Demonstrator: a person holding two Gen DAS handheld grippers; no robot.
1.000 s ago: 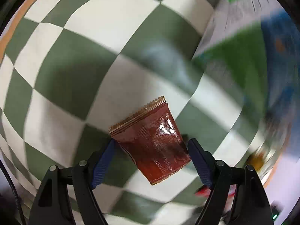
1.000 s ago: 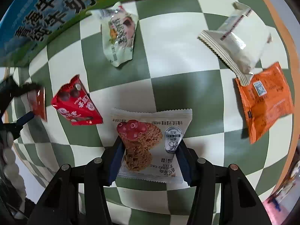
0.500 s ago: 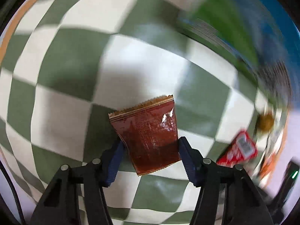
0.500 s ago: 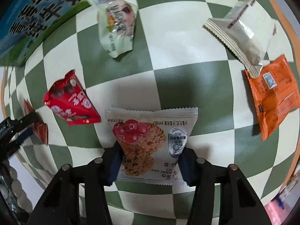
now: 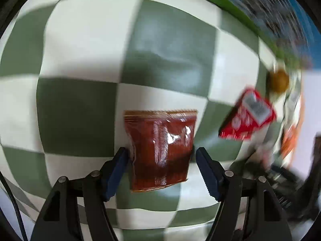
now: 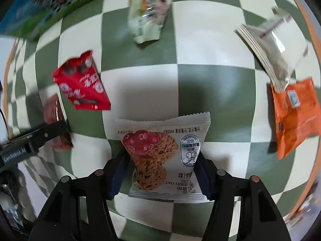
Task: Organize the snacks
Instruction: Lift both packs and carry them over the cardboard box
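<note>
Left tongs [image 5: 160, 153]: aimed steeply down at the counter [image 5: 80, 110] with its green-and-white checked cloth. Jaws just been opening; brown packet [image 5: 162, 138] between them, flat on the cloth, lower half inside the gap, crimped top edge away from the camera. Left pad just at the packet's edge, right pad a little clear of it; no squeeze visible, so logged as released. Right of it, apart: red packet [image 5: 248, 116], blurred. Beyond that, a round brown item [image 5: 278, 80], too smeared to identify. Box [image 5: 260, 6], green and blue, along the far right edge. Right tongs [image 6: 161, 158]: also aimed steeply down. Jaws just been opening; oat packet [image 6: 160, 150] between them, white with a cookie-and-berries print, flat on the cloth, print upside down to the camera. Pads right at its two sides; wrapper not visibly pinched, logged as parted, not gripping. From the right wrist view, elsewhere on the cloth: red packet up-left of the oat packet, apart from it; white packet [image 6: 148, 14] at the far side near the box; pale packet [image 6: 268, 46] at upper right, its lower end touching or overlapping the orange packet [image 6: 295, 114] below it. At left edge of same view, left tongs over the brown packet, just beside the red one.
</note>
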